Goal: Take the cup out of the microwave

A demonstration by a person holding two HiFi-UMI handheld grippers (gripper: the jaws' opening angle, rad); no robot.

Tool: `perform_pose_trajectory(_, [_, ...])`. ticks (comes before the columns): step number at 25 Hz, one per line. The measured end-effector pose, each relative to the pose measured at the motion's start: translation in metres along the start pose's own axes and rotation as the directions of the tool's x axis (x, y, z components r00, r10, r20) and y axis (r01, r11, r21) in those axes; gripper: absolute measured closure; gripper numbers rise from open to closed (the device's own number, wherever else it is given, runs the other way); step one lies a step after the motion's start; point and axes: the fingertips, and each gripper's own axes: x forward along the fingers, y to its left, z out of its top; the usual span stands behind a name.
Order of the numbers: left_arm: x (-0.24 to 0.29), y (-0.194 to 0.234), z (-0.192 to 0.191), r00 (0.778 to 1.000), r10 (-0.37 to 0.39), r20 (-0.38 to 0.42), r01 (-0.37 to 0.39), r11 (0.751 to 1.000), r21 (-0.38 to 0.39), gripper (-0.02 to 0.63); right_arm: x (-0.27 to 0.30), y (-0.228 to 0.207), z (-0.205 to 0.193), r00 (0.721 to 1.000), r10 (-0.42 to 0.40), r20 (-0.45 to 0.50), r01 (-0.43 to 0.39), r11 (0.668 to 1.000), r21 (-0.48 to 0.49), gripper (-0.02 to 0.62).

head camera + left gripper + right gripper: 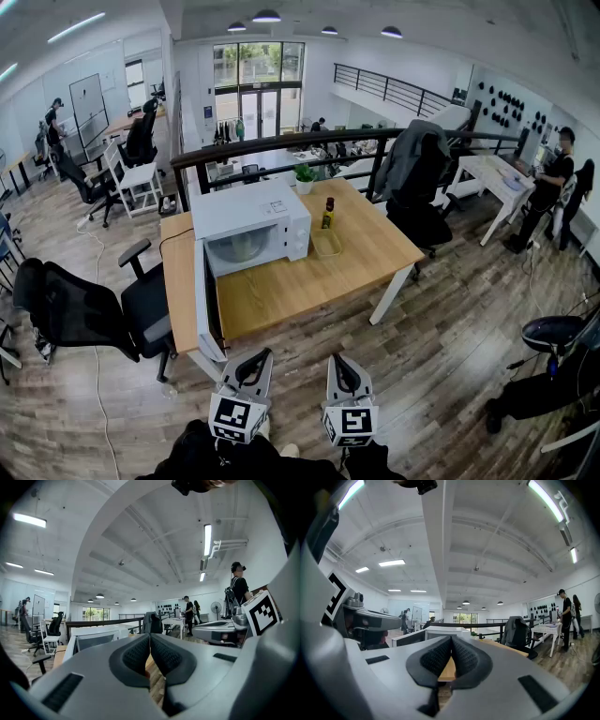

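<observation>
A white microwave (251,225) stands on the wooden table (366,253), its door (208,305) swung open toward the near left edge. Inside the cavity I see a pale glassy shape (239,246); whether it is the cup I cannot tell. My left gripper (262,356) and right gripper (337,360) hang side by side in front of the table's near edge, well short of the microwave. Both are shut with nothing in them. In the left gripper view the pads (138,653) meet; in the right gripper view the pads (465,657) also touch, with the microwave (440,632) beyond.
A dark bottle (328,214), a clear tub (327,244) and a small potted plant (304,175) stand on the table right of and behind the microwave. A black office chair (84,314) is at the table's left, another draped with a grey jacket (417,178) at the right.
</observation>
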Motion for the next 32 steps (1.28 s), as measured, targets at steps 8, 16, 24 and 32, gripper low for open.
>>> perform_pose_trajectory(8, [0.012,-0.011,0.003,1.0,-0.017,0.006,0.017,1.0,0.003,0.581,-0.005,-0.019,0.001,1.0,-0.029,0.002,0.029,1.0,0.005,0.58])
perform_pose_trajectory(16, [0.029,-0.019,0.0,0.999,-0.051,0.0,0.051,0.999,-0.004,0.581,-0.006,-0.035,-0.005,0.997,-0.069,-0.018,0.069,0.998,-0.006,0.58])
perform_pose_trajectory(24, [0.075,-0.005,-0.01,0.998,-0.063,-0.017,0.063,0.998,-0.004,0.581,0.034,-0.058,-0.02,0.997,-0.074,-0.035,0.074,0.997,0.002,0.58])
perform_pose_trajectory(32, [0.147,0.03,-0.008,0.998,-0.058,-0.04,0.058,0.998,-0.01,0.581,0.106,-0.09,-0.021,0.997,-0.066,-0.048,0.067,0.998,0.018,0.58])
